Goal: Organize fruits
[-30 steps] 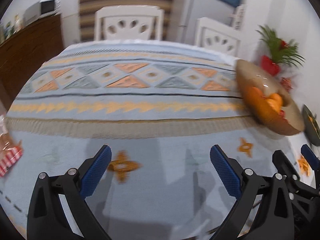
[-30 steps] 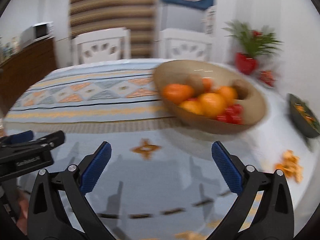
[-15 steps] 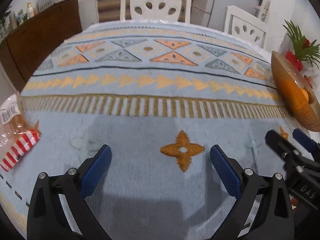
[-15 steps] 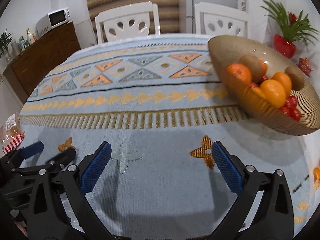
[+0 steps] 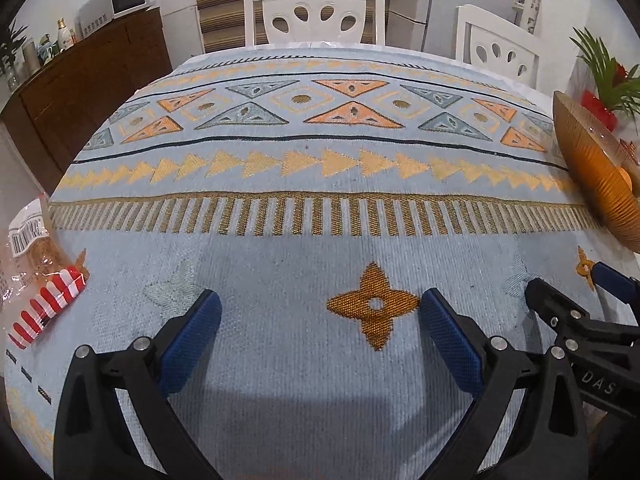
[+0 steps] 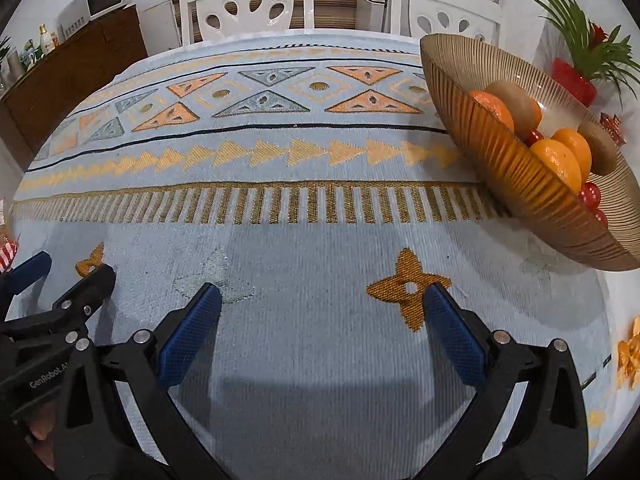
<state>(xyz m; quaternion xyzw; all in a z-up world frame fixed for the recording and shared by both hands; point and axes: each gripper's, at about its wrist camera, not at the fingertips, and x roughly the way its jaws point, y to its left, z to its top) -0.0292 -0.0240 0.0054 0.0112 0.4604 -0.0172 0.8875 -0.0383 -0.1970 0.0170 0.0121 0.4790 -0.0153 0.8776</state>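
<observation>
A ribbed amber glass bowl [image 6: 532, 196] stands at the right of the table, holding oranges [image 6: 558, 164], brown kiwis [image 6: 516, 104] and small red fruits [image 6: 590, 194]. In the left wrist view only the bowl's edge [image 5: 592, 176] shows at the far right. My right gripper [image 6: 322, 322] hovers open and empty over the patterned cloth, left of and nearer than the bowl. My left gripper [image 5: 320, 326] is open and empty too, low over the cloth. Each gripper shows at the edge of the other's view.
A patterned blue tablecloth [image 5: 320, 184] covers the table. A clear snack bag with red and white stripes [image 5: 36, 276] lies at the left edge. Orange peel [image 6: 628, 352] lies at the right. Two white chairs [image 5: 316, 12] stand behind the table, a red-potted plant [image 6: 576, 76] beyond the bowl.
Both grippers have drawn back and tilted down toward the cloth. The bowl has slid toward the right edge of both views. Both stay open and empty.
</observation>
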